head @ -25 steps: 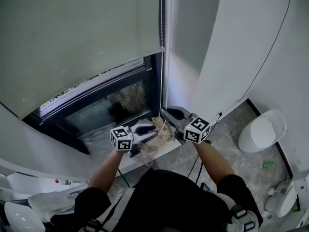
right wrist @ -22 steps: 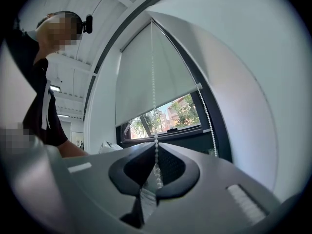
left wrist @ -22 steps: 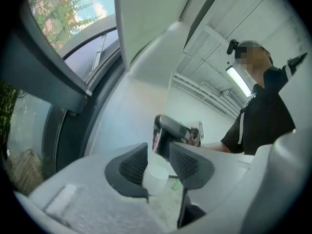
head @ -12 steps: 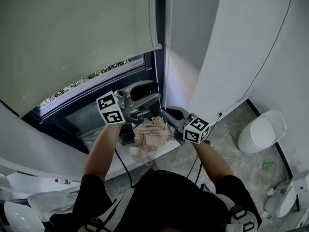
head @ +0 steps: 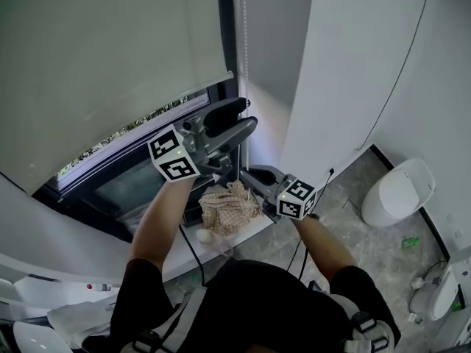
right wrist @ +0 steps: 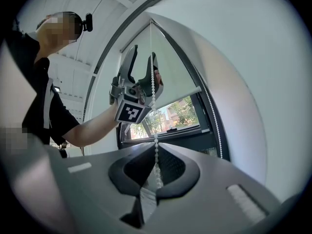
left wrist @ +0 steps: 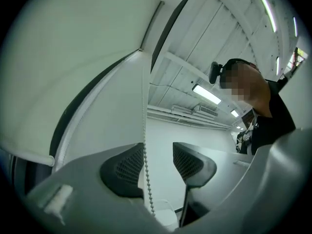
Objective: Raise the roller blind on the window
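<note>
Regrip step. Right gripper [right wrist: 155,167] fingers clamp white beaded cord [right wrist: 156,133]; left gripper [left wrist: 157,162] fingers, just opened, straddle cord above right fingers. Next: clamp left, pull down, lifting grey fabric roller blind [head: 110,57].

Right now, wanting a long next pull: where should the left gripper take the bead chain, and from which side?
Take the bead chain high, well above the right gripper, shut on it lower down. The left gripper has just been opening, the strand between its jaws. It hangs thin and vertical, so close across it from the room side.
</note>
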The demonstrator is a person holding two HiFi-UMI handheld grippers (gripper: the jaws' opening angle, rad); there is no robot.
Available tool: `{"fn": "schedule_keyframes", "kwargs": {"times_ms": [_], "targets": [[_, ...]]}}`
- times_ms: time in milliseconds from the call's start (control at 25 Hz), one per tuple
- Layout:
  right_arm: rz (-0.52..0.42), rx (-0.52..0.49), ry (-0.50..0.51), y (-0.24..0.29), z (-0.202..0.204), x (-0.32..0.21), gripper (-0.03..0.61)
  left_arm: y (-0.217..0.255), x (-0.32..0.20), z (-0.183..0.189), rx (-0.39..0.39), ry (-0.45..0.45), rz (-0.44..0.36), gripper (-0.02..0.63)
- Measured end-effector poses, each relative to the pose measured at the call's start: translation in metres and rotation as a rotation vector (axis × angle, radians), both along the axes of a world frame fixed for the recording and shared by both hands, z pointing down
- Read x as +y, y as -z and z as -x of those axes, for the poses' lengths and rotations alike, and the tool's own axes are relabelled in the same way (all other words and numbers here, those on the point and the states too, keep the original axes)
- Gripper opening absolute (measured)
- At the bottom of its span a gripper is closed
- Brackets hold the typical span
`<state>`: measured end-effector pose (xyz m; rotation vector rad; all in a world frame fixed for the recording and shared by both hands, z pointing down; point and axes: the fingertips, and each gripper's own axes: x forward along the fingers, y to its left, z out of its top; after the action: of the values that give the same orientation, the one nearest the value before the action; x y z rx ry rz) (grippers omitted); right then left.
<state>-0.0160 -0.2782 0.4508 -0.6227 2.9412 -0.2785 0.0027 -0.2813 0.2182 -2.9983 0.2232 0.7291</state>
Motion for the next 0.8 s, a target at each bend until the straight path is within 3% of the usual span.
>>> {"fn": "schedule_keyframes", "kwargs": {"times_ms": [160, 200, 240, 280, 560, 720, 800], "targets": [[-0.006, 0.007, 0.007, 0.001, -0.001, 0.0, 0.015, -0.003, -0.002, -0.007, -0.026, -0.015, 0.009, 0.181], [-0.009, 0.009, 0.011, 0.001, -0.001, 0.0, 0.015, -0.004, -0.003, -0.008, -0.037, -0.009, 0.007, 0.15], [-0.012, 0.01, 0.014, 0.002, 0.0, 0.0, 0.015, -0.005, -0.004, -0.007, -0.041, -0.001, 0.01, 0.06], [-0.014, 0.011, 0.017, 0.002, 0.0, 0.001, 0.015, -0.005, -0.005, -0.006, -0.037, 0.005, 0.02, 0.015], [0.02, 0.029, 0.033, -0.017, 0.005, 0.002, 0.015, -0.024, -0.011, 0.002, -0.011, 0.031, 0.084, 0.011], [0.136, 0.143, 0.059, -0.084, 0.013, 0.008, 0.015, -0.088, -0.018, 0.003, -0.047, 0.04, 0.19, 0.011], [0.17, 0.239, 0.091, -0.12, 0.018, 0.018, 0.015, -0.124, -0.02, 0.009, -0.029, 0.057, 0.252, 0.012]]}}
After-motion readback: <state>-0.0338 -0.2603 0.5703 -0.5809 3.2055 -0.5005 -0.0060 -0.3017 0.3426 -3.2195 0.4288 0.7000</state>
